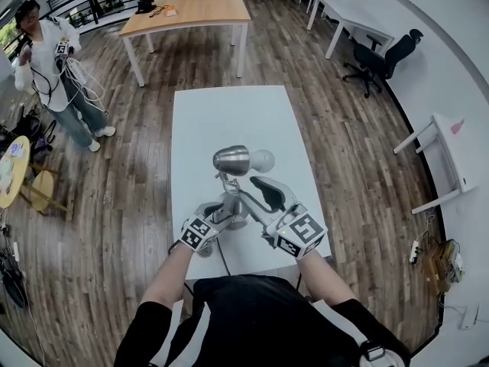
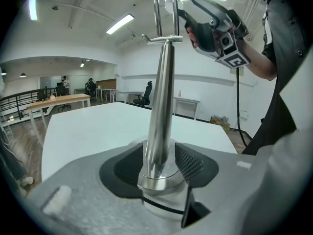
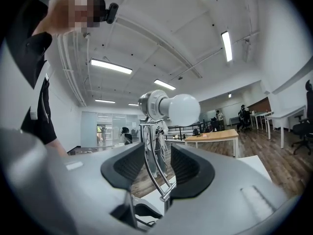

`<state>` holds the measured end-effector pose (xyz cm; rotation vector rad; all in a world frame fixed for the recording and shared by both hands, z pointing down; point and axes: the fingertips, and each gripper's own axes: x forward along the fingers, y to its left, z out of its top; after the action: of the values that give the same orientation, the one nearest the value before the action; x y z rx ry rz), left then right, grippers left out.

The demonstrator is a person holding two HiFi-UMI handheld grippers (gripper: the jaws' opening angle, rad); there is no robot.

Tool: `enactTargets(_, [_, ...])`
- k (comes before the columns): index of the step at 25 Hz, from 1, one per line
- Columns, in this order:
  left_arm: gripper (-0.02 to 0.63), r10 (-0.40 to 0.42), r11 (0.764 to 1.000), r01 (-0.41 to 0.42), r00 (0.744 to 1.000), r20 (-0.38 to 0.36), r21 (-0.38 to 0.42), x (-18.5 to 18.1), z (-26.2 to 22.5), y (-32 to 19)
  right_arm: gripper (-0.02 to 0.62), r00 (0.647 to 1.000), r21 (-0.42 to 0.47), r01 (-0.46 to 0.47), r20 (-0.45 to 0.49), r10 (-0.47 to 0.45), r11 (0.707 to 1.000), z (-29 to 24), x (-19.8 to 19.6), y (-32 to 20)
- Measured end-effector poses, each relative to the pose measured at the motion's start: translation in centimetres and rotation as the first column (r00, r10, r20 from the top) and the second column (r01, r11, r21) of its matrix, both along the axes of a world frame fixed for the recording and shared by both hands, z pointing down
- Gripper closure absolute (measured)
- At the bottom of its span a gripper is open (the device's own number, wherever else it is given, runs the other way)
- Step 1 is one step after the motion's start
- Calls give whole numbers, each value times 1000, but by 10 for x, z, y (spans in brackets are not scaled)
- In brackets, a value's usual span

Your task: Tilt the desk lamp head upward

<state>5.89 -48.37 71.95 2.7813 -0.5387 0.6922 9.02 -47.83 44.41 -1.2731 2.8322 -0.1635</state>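
A chrome desk lamp stands near the front of the white table point(image 1: 229, 113). Its head point(image 1: 231, 160) carries a round white bulb point(image 1: 262, 160). My left gripper point(image 2: 159, 163) is shut on the lamp's thick stem point(image 2: 161, 106), just above the round base point(image 2: 156, 184). My right gripper point(image 3: 157, 168) is level and open. The lamp's thin twin arms point(image 3: 152, 148) stand between its pads without touching them. The lamp head point(image 3: 168, 107) sits above and beyond the jaws. In the head view, both grippers meet at the lamp, left gripper point(image 1: 228, 209), right gripper point(image 1: 256, 191).
The lamp's dark cable point(image 1: 222, 258) runs off the table's near edge. A person point(image 1: 57, 67) stands at the far left. A wooden table point(image 1: 187, 14) stands behind, with an office chair point(image 1: 378, 60) and white desks point(image 1: 451, 151) at the right.
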Motion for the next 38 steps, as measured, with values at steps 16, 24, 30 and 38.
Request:
enactTargets(16, [418, -316, 926, 366, 885, -342, 93, -56, -142, 38, 541, 971, -5, -232, 51, 232, 973, 24, 97, 56])
enactTargets(24, [597, -365, 862, 476, 821, -439, 175, -110, -186, 72, 587, 934, -20, -350, 71, 351, 937, 37, 97, 98])
enactTargets(30, [606, -324, 867, 460, 812, -486, 191, -145, -209, 108, 592, 912, -9, -405, 68, 405, 914, 32, 63, 135])
enactTargets(38, [606, -306, 876, 450, 797, -521, 174, -193, -215, 147, 592, 877, -40, -474, 71, 475, 880, 37, 33, 195])
